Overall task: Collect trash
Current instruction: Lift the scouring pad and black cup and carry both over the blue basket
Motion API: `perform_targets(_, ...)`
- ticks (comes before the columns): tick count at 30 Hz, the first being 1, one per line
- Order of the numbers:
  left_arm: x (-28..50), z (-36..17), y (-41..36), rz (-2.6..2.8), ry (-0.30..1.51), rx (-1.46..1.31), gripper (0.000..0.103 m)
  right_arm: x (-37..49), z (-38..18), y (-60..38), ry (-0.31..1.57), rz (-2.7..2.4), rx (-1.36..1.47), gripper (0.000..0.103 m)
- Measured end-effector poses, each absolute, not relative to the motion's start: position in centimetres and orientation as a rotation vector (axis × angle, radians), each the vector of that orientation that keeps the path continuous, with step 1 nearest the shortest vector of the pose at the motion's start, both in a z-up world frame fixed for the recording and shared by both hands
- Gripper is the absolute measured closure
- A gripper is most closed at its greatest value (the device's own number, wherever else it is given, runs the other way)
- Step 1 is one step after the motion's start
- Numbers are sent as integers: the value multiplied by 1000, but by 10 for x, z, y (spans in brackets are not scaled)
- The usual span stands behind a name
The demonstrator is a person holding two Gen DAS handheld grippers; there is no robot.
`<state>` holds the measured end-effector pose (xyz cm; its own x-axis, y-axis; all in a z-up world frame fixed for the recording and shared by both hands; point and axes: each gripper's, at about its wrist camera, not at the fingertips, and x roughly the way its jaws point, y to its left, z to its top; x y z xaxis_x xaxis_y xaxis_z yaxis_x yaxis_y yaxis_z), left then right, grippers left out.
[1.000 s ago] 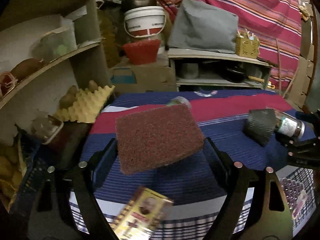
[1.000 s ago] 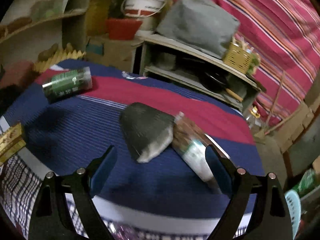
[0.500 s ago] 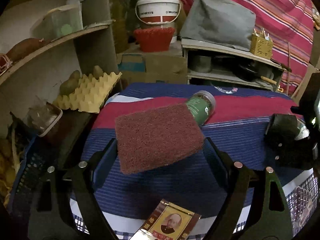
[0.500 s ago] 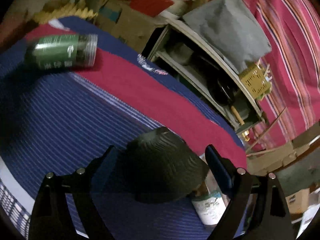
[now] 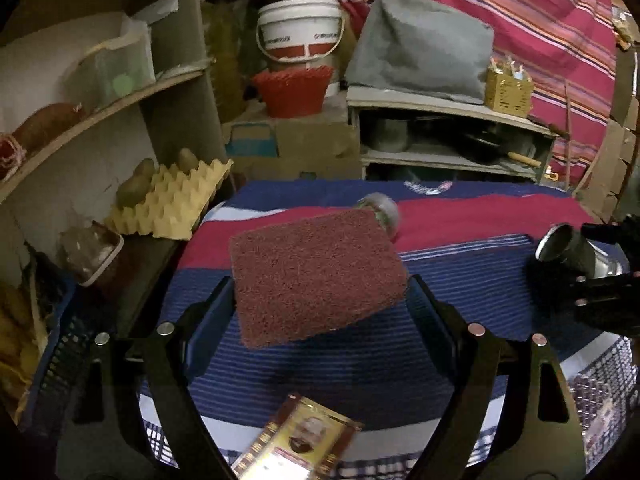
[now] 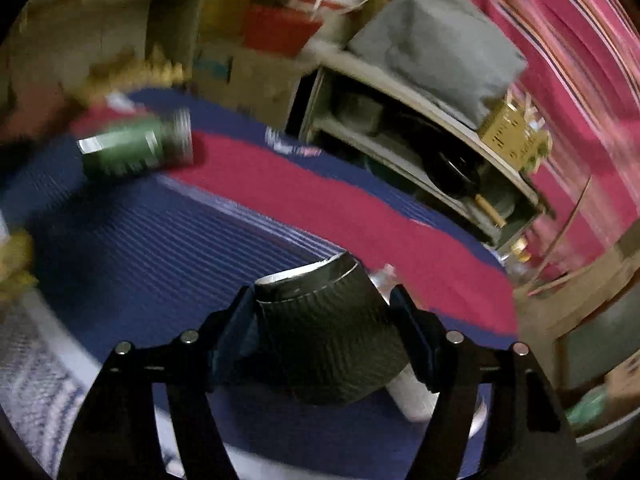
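Right tool (image 6: 322, 316), jaws just closing, pinches the dark paper cup (image 6: 328, 332) over the counter (image 6: 140, 248) (light, crushable: hold mid-wall gently). Left tool (image 5: 320, 300) clamps the soft, springy scouring pad (image 5: 316, 272).

Jar (image 5: 380, 210) behind pad (image 5: 316, 272), cup (image 5: 568, 250) right

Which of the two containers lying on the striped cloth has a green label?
The jar lying on its side at the far left of the cloth, free of any gripper. The other, a clear bottle, lies behind the dark cup and shows a white label.
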<state>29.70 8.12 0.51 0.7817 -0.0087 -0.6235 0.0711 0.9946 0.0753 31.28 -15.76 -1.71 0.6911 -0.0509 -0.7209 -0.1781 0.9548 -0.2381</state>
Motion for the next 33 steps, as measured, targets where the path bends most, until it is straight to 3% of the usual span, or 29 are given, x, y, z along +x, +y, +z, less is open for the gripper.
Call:
perform_targets(7,264,25,33,-118,627,105,20,238,20,-230,714,102,-36,34)
perform_targets(33,151,32,-249,-528,536,191,20,11,35,-483,524,-320,253,34)
